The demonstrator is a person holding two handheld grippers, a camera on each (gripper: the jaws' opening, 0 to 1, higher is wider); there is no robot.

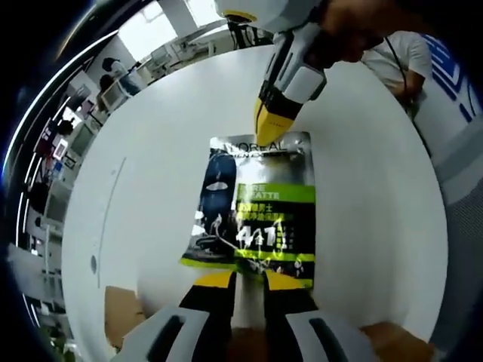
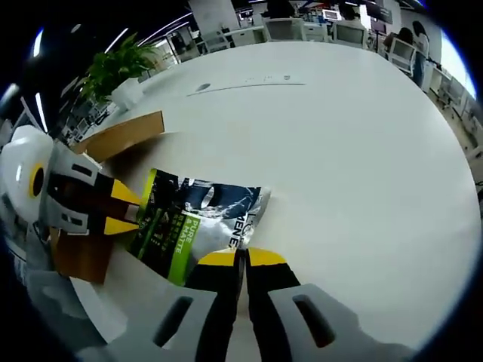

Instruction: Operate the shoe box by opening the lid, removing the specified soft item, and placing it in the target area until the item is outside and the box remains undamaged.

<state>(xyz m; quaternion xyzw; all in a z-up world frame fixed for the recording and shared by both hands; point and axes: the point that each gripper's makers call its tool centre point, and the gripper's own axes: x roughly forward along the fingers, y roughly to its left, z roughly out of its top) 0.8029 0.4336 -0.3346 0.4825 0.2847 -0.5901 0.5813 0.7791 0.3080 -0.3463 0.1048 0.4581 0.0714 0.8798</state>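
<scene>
A soft foil pouch, black, silver and green with L'Oreal print, lies stretched out over the white table. My right gripper comes in from the far side. Its jaws are shut on the pouch's silver top edge, seen right at my right gripper. My left gripper sits at the pouch's green bottom edge with its jaws parted and nothing clamped. It enters the right gripper view as the left gripper. The brown cardboard shoe box stands behind it, with its lid up.
More brown cardboard shows beside my left jaws. A potted plant stands at the table's far edge. A person in a white shirt stands past the table. Desks and monitors lie beyond. The white table spreads wide to the right.
</scene>
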